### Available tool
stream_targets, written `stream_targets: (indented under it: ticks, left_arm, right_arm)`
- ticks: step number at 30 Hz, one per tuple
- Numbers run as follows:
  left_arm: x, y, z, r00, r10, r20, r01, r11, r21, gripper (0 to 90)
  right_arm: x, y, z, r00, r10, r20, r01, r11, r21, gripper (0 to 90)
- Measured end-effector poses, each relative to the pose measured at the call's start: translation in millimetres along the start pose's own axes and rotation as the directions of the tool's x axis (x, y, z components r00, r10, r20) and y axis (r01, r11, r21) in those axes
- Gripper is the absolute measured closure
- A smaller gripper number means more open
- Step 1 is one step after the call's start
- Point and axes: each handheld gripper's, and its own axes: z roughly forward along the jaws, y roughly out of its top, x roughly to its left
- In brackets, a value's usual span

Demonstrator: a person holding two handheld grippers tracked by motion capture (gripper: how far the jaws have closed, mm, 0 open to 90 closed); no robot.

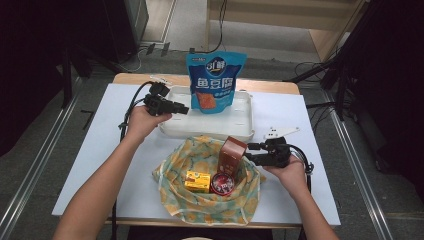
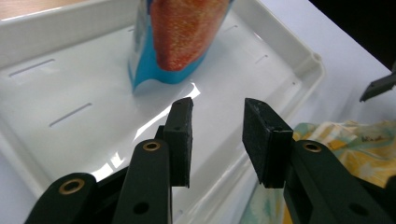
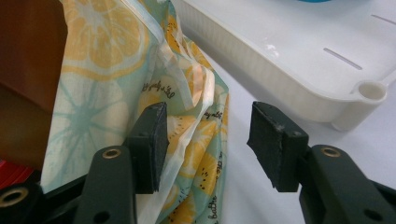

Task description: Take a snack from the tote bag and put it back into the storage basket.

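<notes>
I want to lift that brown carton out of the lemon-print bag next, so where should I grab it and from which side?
Probably the brown carton's top end, from above: it stands tilted, clear of the bag's rim, while its base sits wedged beside the red can and yellow box.

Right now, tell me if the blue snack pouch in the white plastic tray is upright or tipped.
Upright: the blue snack pouch stands on its base in the white plastic tray, top edge uppermost, with no gripper touching it.
</notes>
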Motion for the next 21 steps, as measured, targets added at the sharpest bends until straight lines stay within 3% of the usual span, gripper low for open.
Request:
stream_targets:
  ticks: [9,17,21]
  left_arm:
    - [-12.0,-8.8,-10.5,0.9994,0.009,0.034,-0.008,0.9999,-0.013,58.7]
    - [-18.6,-23.8,-6.2,0.9980,0.008,0.063,-0.008,1.0000,0.005,56.7]
    - [-24.3,-30.0,-7.7,0.9982,0.027,0.053,-0.028,0.9995,0.016,54.6]
  right_arm:
    - [-2.3,-1.3,-3.0,0.9999,0.007,0.009,-0.007,1.000,0.003,48.6]
    - [-2.3,-1.7,-1.8,0.9999,0.007,0.010,-0.007,1.000,0.006,48.5]
    - [-3.2,-2.0,-2.3,0.9999,0.012,0.012,-0.012,1.000,0.003,48.1]
